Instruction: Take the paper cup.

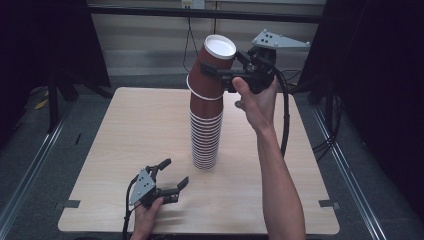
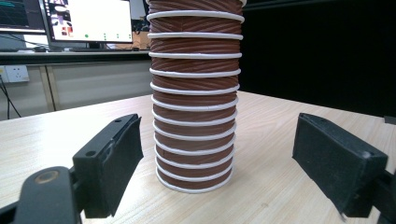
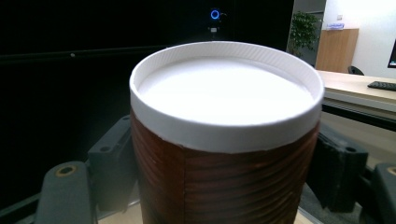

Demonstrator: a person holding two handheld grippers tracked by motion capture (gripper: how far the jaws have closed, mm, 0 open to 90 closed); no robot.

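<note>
1. Two grippers are at work: the right gripper [image 1: 227,75] is raised above the table [image 1: 125,145], and the left gripper [image 1: 172,176] sits low near the table's front edge.
2. The right gripper's jaws are clamped on the sides of the top cup [image 1: 212,67], a brown upside-down paper cup whose white base [image 3: 226,95] faces up between the jaws.
3. The top cup is tilted, with its rim still around the top of the stack of cups [image 1: 206,135] just below the right gripper.
4. The left gripper's jaws stand apart with nothing between them.
5. The stack [image 2: 194,107] stands upright on the table straight ahead of the left gripper's jaws, near but not touching them.
</note>
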